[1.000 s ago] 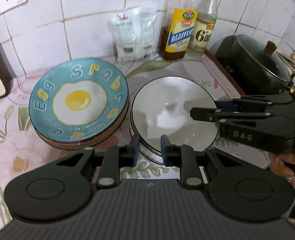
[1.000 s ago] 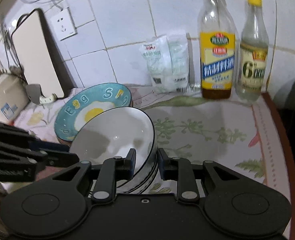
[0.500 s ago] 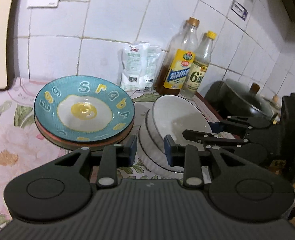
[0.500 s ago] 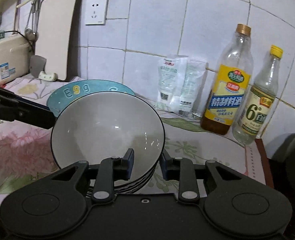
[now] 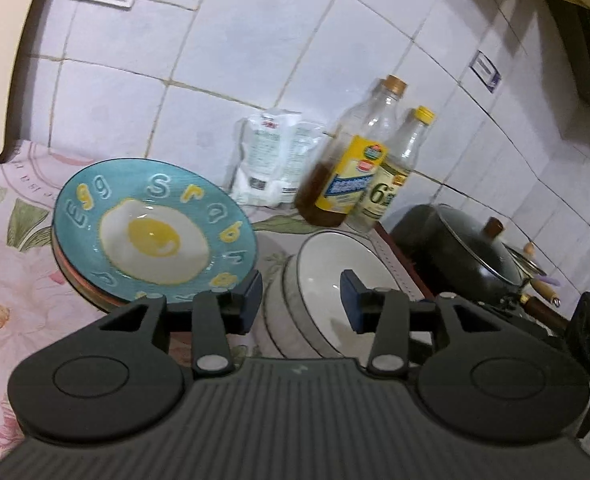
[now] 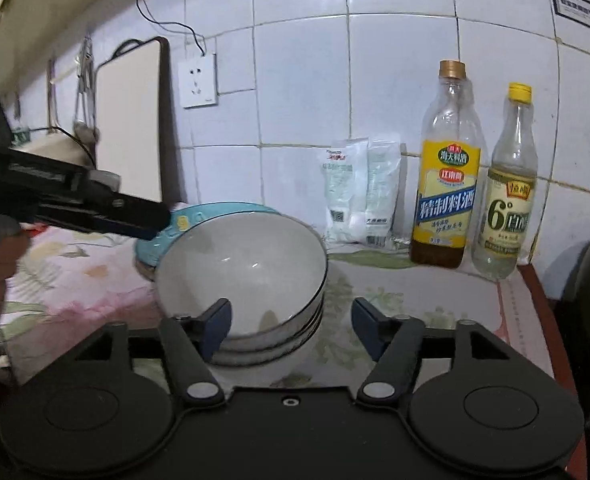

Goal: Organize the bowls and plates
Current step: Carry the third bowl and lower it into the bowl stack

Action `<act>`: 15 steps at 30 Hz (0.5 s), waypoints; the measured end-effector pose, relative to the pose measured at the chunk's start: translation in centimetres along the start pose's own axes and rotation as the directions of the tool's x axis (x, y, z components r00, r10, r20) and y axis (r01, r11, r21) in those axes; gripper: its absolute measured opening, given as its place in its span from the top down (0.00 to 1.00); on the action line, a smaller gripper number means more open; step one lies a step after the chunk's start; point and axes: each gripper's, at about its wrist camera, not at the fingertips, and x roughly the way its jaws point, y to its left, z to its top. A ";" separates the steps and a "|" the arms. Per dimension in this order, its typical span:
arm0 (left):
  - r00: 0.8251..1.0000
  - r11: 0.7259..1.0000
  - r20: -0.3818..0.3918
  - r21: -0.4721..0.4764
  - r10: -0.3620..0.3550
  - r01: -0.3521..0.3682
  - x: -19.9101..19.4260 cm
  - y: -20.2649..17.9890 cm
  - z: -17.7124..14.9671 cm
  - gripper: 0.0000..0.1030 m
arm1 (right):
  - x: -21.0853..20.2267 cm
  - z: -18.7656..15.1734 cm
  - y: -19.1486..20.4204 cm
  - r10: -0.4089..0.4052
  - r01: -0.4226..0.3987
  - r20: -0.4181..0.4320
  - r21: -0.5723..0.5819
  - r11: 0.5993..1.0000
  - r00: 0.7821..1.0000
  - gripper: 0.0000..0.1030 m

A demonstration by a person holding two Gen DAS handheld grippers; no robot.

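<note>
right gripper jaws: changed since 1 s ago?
Yes. The right gripper has opened: its fingers sat close together at the bowl stack rim; now they stand wide apart, clear of it.

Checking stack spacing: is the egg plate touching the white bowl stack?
Apart. The left wrist view shows a strip of floral cloth between the rim of the egg plate and the white bowl stack.

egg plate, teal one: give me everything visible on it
The round teal glazed plate with a fried-egg print has raised letters around its rim, some yellow, some teal. It looks ceramic. It lies face up atop a stack of reddish-brown plates on the floral countertop, left of the stacked white bowls. No gripper touches it.
</note>
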 end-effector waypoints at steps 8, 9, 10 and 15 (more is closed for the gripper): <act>0.998 0.999 -0.060 -0.013 0.036 -0.037 2.6 -0.8 -1.1 0.43 | 0.9 -2.9 1.6 0.001 -0.001 -0.017 -0.023 1.000 1.000 0.03; 0.996 0.999 -0.067 -0.013 0.052 -0.053 3.1 -0.8 -1.3 0.42 | 1.4 -3.2 1.7 -0.006 0.006 -0.031 -0.023 1.000 1.000 0.03; 0.995 0.998 -0.075 -0.019 0.063 -0.065 3.5 -0.7 -1.4 0.40 | 1.9 -3.5 1.7 -0.005 0.004 -0.043 -0.019 1.000 0.999 0.03; 0.987 0.992 -0.153 -0.106 0.045 -0.062 5.6 0.5 -2.2 0.39 | 4.5 -3.9 1.9 0.004 -0.004 -0.100 -0.002 1.000 0.995 0.02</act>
